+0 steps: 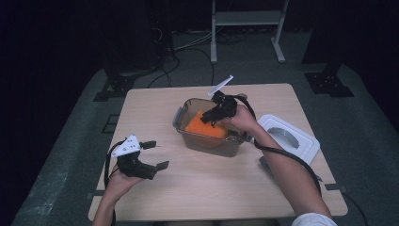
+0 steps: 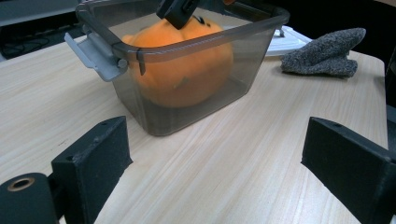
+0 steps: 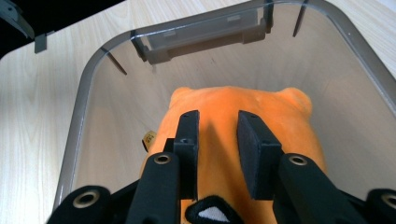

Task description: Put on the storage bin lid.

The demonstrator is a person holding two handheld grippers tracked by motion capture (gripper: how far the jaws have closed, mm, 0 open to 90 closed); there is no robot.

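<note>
One orange plush toy (image 3: 243,121) in one clear container (image 1: 188,136); one lid (image 1: 301,136) beside.

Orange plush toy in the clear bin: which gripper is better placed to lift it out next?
Right. The right gripper is already down inside the bin with its jaws pinching a fold of the orange plush toy. The left gripper sits open over bare table, apart from the bin.

Centre of frame: right gripper (image 1: 212,114) reaches into a clear tub (image 1: 188,134) on the orange plush toy (image 1: 203,126). Lower left: left gripper (image 1: 155,155), jaws apart, above the counter (image 1: 197,188). Right: white lid (image 1: 301,141).
</note>
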